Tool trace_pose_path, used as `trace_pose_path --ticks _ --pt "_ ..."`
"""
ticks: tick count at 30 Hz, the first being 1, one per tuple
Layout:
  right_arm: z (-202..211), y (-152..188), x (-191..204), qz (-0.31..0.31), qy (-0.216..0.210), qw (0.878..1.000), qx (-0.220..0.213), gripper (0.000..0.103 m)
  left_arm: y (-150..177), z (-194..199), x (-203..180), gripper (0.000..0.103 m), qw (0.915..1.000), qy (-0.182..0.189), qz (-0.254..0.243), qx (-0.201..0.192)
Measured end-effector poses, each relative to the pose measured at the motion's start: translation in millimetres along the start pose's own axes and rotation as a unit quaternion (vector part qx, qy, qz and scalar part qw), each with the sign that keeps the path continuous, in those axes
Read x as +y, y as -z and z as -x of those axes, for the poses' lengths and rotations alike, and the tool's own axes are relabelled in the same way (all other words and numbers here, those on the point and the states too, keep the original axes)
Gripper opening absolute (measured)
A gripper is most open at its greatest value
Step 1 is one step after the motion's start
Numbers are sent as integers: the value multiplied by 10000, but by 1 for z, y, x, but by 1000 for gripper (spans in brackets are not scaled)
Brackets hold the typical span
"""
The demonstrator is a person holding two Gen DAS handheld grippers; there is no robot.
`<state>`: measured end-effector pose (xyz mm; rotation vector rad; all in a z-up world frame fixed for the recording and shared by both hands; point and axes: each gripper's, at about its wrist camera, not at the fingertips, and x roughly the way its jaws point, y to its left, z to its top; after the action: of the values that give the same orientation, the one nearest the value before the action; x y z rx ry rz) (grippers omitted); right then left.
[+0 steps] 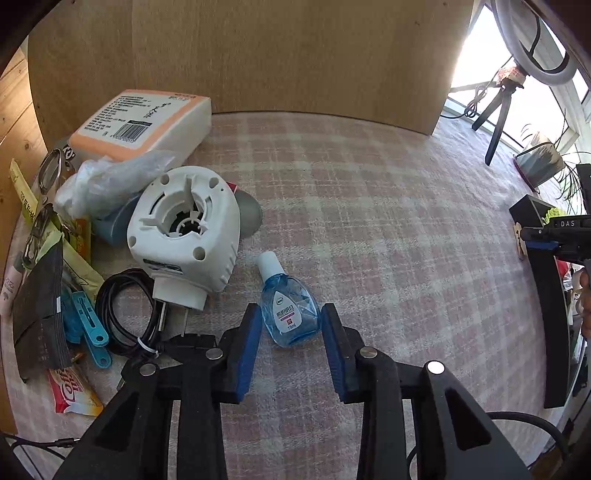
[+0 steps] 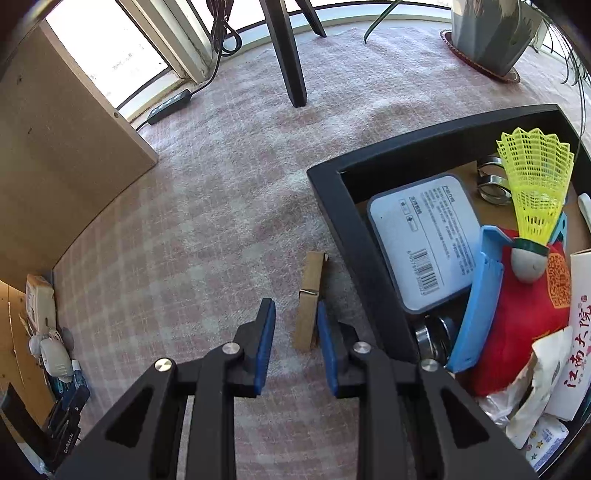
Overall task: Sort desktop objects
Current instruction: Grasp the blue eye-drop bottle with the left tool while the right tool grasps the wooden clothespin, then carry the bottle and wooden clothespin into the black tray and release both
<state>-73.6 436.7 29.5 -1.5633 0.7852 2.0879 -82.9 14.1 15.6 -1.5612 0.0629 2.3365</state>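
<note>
In the left wrist view a small blue eye-drop bottle (image 1: 288, 309) with a white cap lies on the checked tablecloth. My left gripper (image 1: 291, 314) is open with a finger on each side of the bottle, not closed on it. In the right wrist view a wooden clothespin (image 2: 309, 308) lies on the cloth just left of a black tray (image 2: 351, 236). My right gripper (image 2: 295, 310) is open and empty, its right finger beside the clothespin. The tray holds a grey-white box (image 2: 424, 240), a yellow shuttlecock (image 2: 535, 192), a blue case and a red pouch.
A pile sits at the left of the left wrist view: a white appliance (image 1: 184, 229) with a black cord, a tissue pack (image 1: 144, 122), blue clips and snack packets. A wooden board (image 1: 258, 55) stands behind. A tripod leg (image 2: 288, 55) and plant pot (image 2: 491, 33) stand far back.
</note>
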Motion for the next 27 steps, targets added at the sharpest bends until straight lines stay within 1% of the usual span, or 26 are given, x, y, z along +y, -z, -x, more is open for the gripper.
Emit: trace_pose_path --ticks 2,5,9,14,16,17,18,21,24,27 --pt "2 0 0 9 34 10000 -34 24 -2 -2 0 31 10000 -24 85 -19" --pt "0 1 -4 -115 -67 9999 54 24 -7 -5 -3 32 9998 -89 159 7" --pt "-1 0 -5 -92 12 10000 -1 22 -13 -10 -15 31 9999 -138 8 -10" --pt "-5 -4 0 11 71 10000 16 22 -18 -13 -25 29 9993 -314 -159 -116" --pt "-9 -1 5 132 77 9998 97 18 -18 -13 -26 29 9993 -311 -169 -155" --pt "-10 1 10 258 107 9996 99 14 -18 -13 -26 29 9992 -316 -163 -175" --pt "-12 4 14 359 71 9992 138 14 -19 -13 -26 29 9992 -310 -147 -190" --pt "-11 12 24 634 146 9979 35 14 -19 -11 -23 29 9994 -286 -76 -201" --pt "-10 21 30 729 -26 9973 89 13 -16 -8 -15 29 9996 -216 19 -188" --pt "-6 32 35 814 -211 9964 113 13 -5 0 -6 29 9997 -171 40 -183"
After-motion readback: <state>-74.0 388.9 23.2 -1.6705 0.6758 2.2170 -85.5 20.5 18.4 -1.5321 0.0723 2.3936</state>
